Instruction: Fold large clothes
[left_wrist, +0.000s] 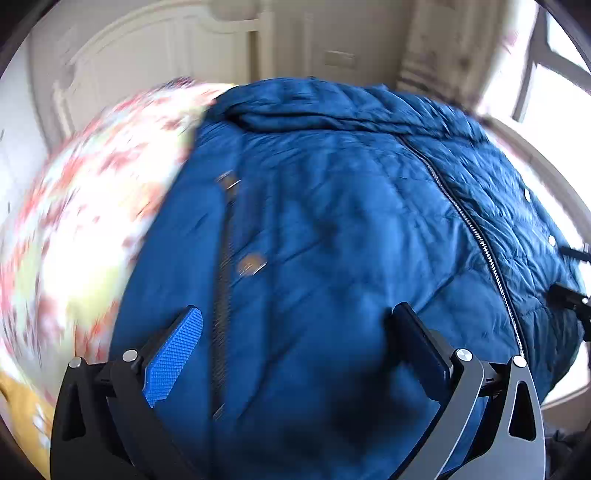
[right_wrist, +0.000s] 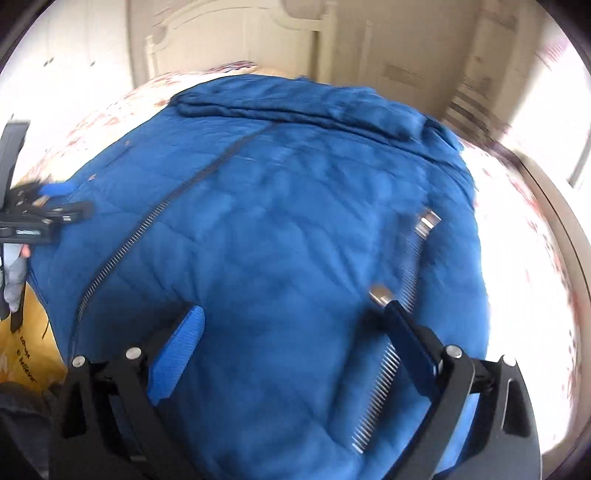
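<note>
A blue quilted jacket is lying spread over a bed with a floral bedspread, its collar toward the headboard. The left gripper is hovering over the jacket's near hem with its jaws wide apart, gripping nothing. The right gripper is likewise spread wide and empty above the hem, beside a metal zipper.

r gripper open above, prob., jacket
</note>
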